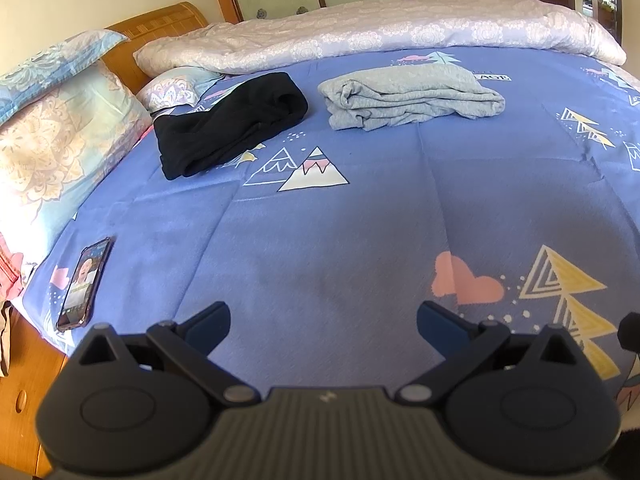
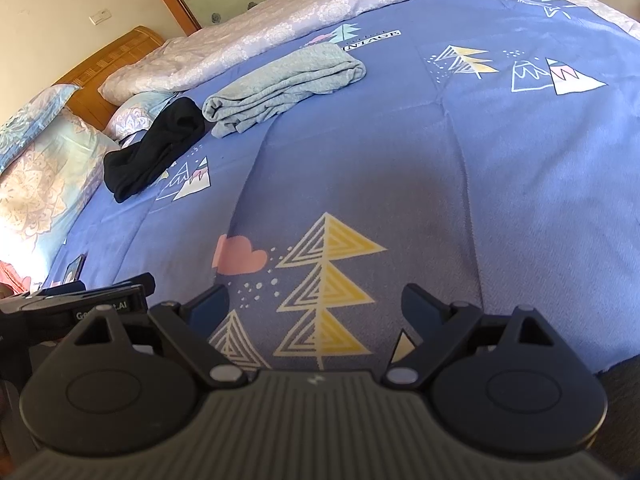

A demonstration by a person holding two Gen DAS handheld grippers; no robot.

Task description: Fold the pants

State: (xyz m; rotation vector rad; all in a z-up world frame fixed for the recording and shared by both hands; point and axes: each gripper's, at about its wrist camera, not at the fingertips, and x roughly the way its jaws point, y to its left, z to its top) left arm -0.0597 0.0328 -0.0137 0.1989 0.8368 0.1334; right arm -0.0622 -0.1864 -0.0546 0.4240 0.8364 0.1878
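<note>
Folded grey pants (image 1: pixel 412 96) lie on the blue patterned bedsheet (image 1: pixel 340 240) at the far middle of the bed; they also show in the right wrist view (image 2: pixel 280 88). A bunched black garment (image 1: pixel 228 128) lies to their left, seen too in the right wrist view (image 2: pixel 152 160). My left gripper (image 1: pixel 324 320) is open and empty, low over the near part of the sheet, far from both garments. My right gripper (image 2: pixel 314 304) is open and empty over the sheet (image 2: pixel 440 200) near a yellow tree print. The left gripper's body (image 2: pixel 76 308) shows at the right view's left edge.
A phone (image 1: pixel 84 284) lies near the bed's left edge. Pillows (image 1: pixel 52 136) and a wooden headboard (image 1: pixel 160 24) stand at the left. A rolled pale floral quilt (image 1: pixel 380 32) runs along the far side. A wooden cabinet (image 1: pixel 20 392) is beside the bed.
</note>
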